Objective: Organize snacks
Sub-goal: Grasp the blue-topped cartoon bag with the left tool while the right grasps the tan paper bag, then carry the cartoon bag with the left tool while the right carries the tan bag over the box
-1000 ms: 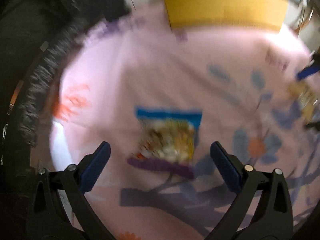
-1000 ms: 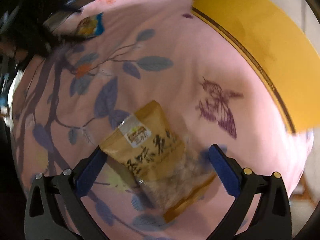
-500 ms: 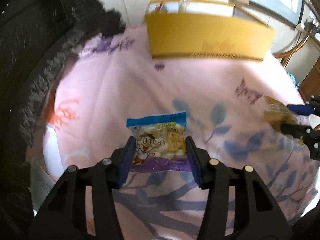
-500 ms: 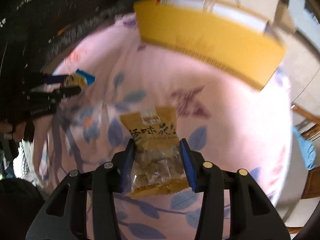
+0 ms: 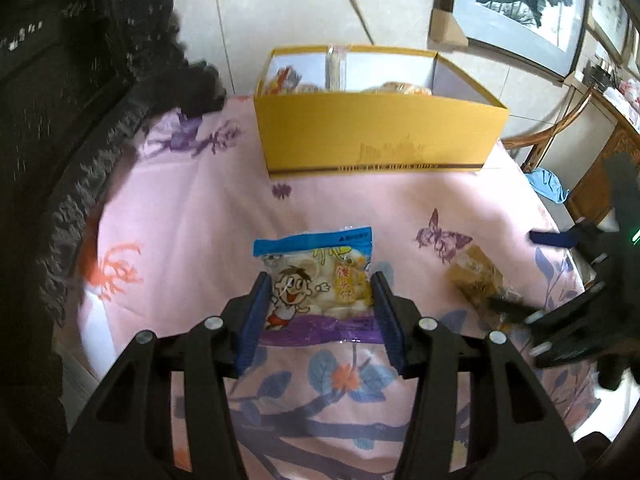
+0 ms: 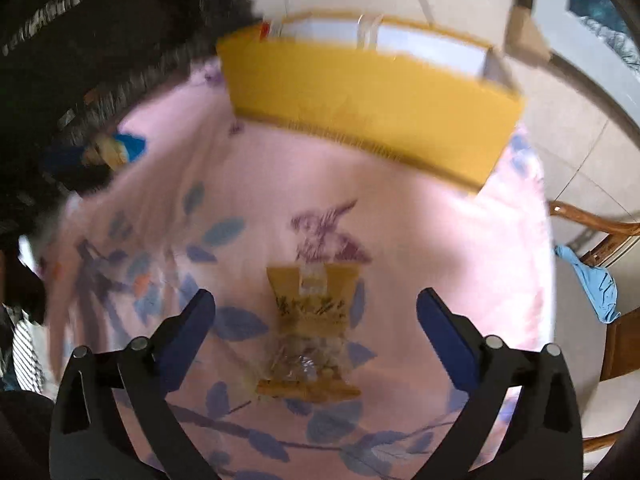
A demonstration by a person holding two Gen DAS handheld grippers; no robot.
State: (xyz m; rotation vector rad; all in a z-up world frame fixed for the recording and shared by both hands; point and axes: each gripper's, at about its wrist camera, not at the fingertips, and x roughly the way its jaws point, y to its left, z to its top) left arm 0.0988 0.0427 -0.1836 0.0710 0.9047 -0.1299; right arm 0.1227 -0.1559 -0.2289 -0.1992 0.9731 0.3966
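While the left claw (image 5: 318, 308) stays out of it: clamped on the blue-topped snack packet (image 5: 316, 276), pads pressing both sides, above the pink floral cloth (image 5: 192, 216) on the bench. Right claw (image 6: 316, 320) opening, jaws wide apart; tan snack bag (image 6: 310, 328) between them, untouched, lying mid-bench. Yellow box (image 5: 376, 136) at the far edge, snacks inside.

Right tool (image 6: 314, 316) has its jaws opening wide, and the tan snack bag (image 6: 310, 330) sits between them with neither pad touching it. It lies on the pink leafy cloth (image 6: 440, 240) covering the desk. Yellow box (image 6: 368, 108) stands at the far edge, motion-blurred.
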